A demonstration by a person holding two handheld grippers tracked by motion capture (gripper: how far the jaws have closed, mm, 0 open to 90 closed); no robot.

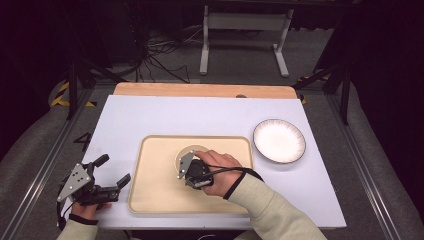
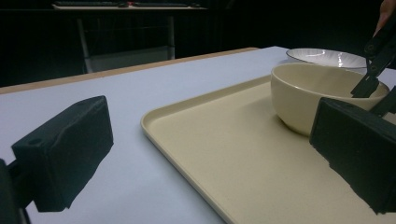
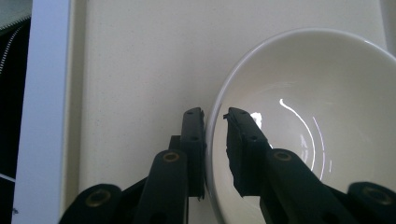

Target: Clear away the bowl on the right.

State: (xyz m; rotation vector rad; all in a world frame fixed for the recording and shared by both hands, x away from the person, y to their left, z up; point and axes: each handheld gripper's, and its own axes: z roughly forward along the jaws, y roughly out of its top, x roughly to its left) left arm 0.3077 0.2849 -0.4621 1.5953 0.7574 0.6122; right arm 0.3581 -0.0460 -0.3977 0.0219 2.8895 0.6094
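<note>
Right tool (image 3: 215,140) straddles the rim of the cream bowl (image 3: 317,121), one jaw outside the wall and one inside; a sliver of gap shows at the inner jaw, so whether the pads truly pinch the rim I cannot tell for certain, though they sit nearly closed. From above, the right tool (image 1: 186,170) and the hand behind it cover most of the bowl (image 1: 192,149), leaving just its far rim in sight. Upright, mouth to the ceiling, the bowl (image 2: 303,93) is round with no long axis, and it stands near the middle of the beige tray (image 1: 155,190). Left tool (image 1: 111,172) rests on the table (image 1: 150,115) left of the tray, jaws spread wide and released. Beyond the tray's far right corner lies a white plate (image 1: 279,141), cut off partly in the left gripper view.
</note>
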